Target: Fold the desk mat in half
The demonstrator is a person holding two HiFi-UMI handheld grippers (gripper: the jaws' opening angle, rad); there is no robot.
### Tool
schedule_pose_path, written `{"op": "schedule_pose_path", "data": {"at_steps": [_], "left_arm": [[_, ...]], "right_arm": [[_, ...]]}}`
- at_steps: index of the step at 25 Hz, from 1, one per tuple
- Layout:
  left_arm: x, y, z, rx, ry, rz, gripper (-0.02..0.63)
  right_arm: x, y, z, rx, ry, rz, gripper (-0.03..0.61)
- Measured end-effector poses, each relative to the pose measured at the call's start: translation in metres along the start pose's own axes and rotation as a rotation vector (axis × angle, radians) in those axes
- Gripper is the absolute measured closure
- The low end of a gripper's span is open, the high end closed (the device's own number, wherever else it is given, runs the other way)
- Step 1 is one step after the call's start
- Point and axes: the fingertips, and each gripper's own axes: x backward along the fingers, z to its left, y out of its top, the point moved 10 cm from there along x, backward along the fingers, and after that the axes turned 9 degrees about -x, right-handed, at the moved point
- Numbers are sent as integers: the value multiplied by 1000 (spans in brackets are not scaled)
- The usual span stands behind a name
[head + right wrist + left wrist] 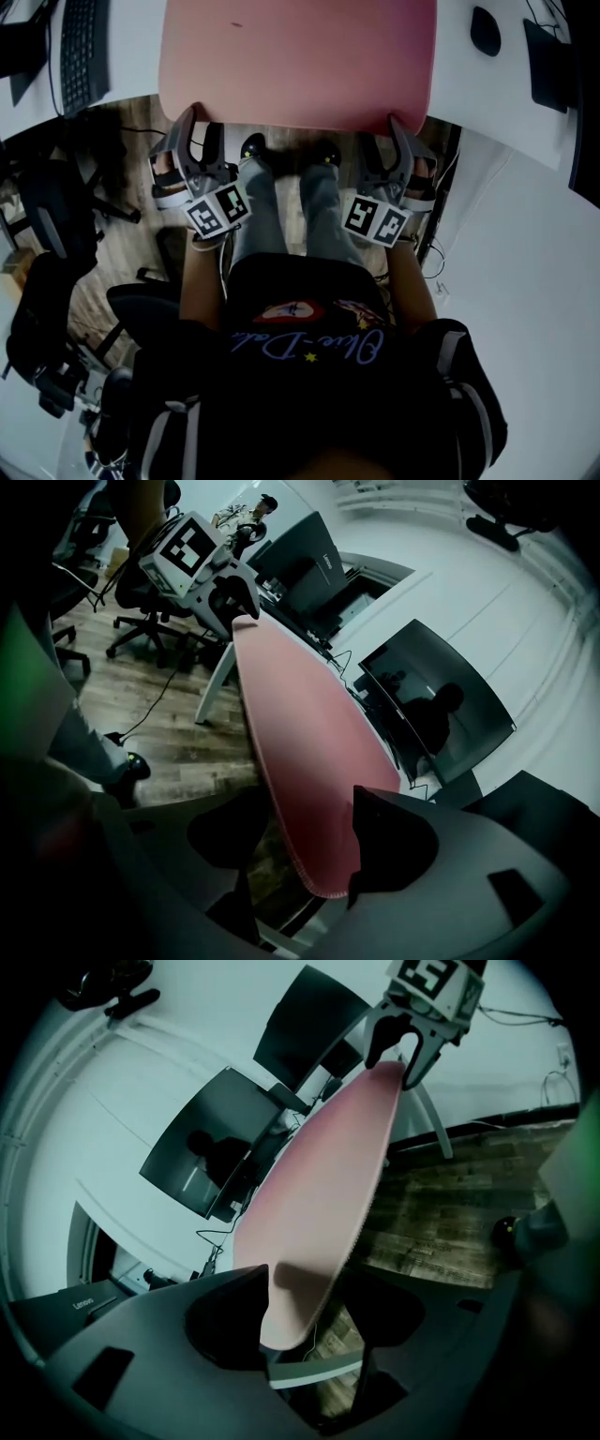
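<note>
Head view showed left gripper (194,127) and right gripper (401,131), jaws apart, straddling the mat's (298,61) upper-frame near corners, seemingly to pinch them.

Pink desk mat (298,61) lies flat, near edge overhanging the white desk (464,89).

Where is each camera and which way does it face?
Head view: on the head, steeply down onto the desk mat; left gripper, right gripper, forearms, legs show.
Left gripper view: on the left gripper, along the desk mat's edge toward the right gripper; own jaws show.
Right gripper view: mirrored, toward the left gripper.
Shared: desk mat, both grippers.
</note>
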Motion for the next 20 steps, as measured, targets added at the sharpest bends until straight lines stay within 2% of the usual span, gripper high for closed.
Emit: {"op": "schedule_pose_path", "data": {"at_steps": [2,6,8,9,10,12,20], "left_arm": [[3,1,1,-31,-19,-7,395],[13,2,2,-51,-55,-27,534],[20,4,4,-46,-45,-31,577],[23,6,6,-46,-41,-30,584],[24,8,8,-46,-39,-29,589],[27,11,14,-44,-38,-31,595],[37,19,40,-17,-2,-29,598]], "right_arm": [[4,1,-1,6,1,-8,331],[12,4,-6,13,12,-36,334],[16,5,-7,24,25,-54,372],[19,6,-7,35,30,-65,411],[23,7,-7,45,32,-78,481],[30,10,-9,44,27,-96,557],[37,25,-37,6,47,-153,566]]}}
